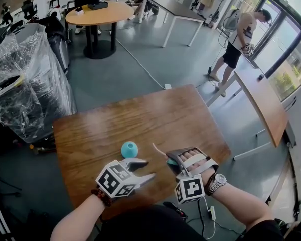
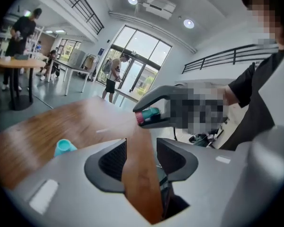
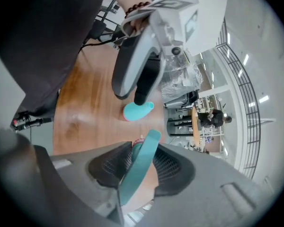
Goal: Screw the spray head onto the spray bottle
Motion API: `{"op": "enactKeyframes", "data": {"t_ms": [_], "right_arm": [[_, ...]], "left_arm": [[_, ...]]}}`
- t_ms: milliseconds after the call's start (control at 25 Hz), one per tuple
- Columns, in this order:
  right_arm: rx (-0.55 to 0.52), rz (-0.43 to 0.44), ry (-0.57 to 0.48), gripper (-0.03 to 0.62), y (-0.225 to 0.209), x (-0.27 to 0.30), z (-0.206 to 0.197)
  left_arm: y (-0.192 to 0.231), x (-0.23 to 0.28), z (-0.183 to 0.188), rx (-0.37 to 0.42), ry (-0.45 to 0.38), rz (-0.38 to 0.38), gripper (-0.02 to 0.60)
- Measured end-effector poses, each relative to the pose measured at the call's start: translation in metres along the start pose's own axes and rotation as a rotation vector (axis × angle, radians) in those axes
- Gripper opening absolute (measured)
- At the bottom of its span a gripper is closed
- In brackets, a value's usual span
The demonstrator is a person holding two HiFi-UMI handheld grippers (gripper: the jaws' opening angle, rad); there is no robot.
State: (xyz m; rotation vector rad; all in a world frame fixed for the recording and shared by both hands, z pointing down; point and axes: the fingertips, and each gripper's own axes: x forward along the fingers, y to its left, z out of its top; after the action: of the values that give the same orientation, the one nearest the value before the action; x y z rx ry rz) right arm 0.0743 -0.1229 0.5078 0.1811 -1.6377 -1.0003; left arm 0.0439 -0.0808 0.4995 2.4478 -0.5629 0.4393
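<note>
A small teal spray bottle [image 1: 129, 148] stands without its head on the wooden table [image 1: 100, 129]; it also shows as the bottle [image 2: 64, 147] and bottle [image 3: 137, 110] in the gripper views. My right gripper [image 1: 172, 160] is shut on the teal spray head [image 3: 141, 164], to the right of the bottle. The head's thin white tube [image 1: 158, 149] points toward the bottle. My left gripper [image 1: 146, 169] hovers just in front of the bottle, open, and only the table shows between its fingers [image 2: 114, 157]. From the left gripper view the spray head [image 2: 149, 115] sits in the right gripper's jaws.
A plastic-wrapped bundle [image 1: 25, 79] stands off the table's left side. A round table [image 1: 98, 14] is farther back and another wooden table [image 1: 263, 104] stands to the right, with a person [image 1: 238, 39] near it. A cable [image 1: 140, 64] runs across the floor.
</note>
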Motion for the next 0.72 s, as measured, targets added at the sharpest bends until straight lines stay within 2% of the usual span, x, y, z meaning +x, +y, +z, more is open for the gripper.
{"op": "enactKeyframes", "data": {"t_ms": [160, 280, 360, 560, 720], "right_arm": [[0.126, 0.028, -0.026, 0.129, -0.005, -0.004, -0.007], [0.182, 0.041, -0.029, 0.129, -0.009, -0.009, -0.013], [0.201, 0.047, -0.026, 0.129, -0.010, -0.012, -0.016], [0.220, 0.052, -0.016, 0.129, -0.014, -0.018, -0.022], [0.246, 0.055, -0.021, 0.129, -0.017, -0.022, -0.024]], "left_arm": [[0.034, -0.015, -0.030, 0.019, 0.041, 0.120, 0.199], [0.069, -0.025, -0.050, 0.028, 0.059, 0.250, 0.204], [0.091, -0.029, -0.059, 0.027, 0.055, 0.336, 0.245], [0.136, -0.024, -0.075, 0.067, 0.043, 0.495, 0.410], [0.157, -0.012, -0.084, 0.146, 0.044, 0.567, 0.467]]}}
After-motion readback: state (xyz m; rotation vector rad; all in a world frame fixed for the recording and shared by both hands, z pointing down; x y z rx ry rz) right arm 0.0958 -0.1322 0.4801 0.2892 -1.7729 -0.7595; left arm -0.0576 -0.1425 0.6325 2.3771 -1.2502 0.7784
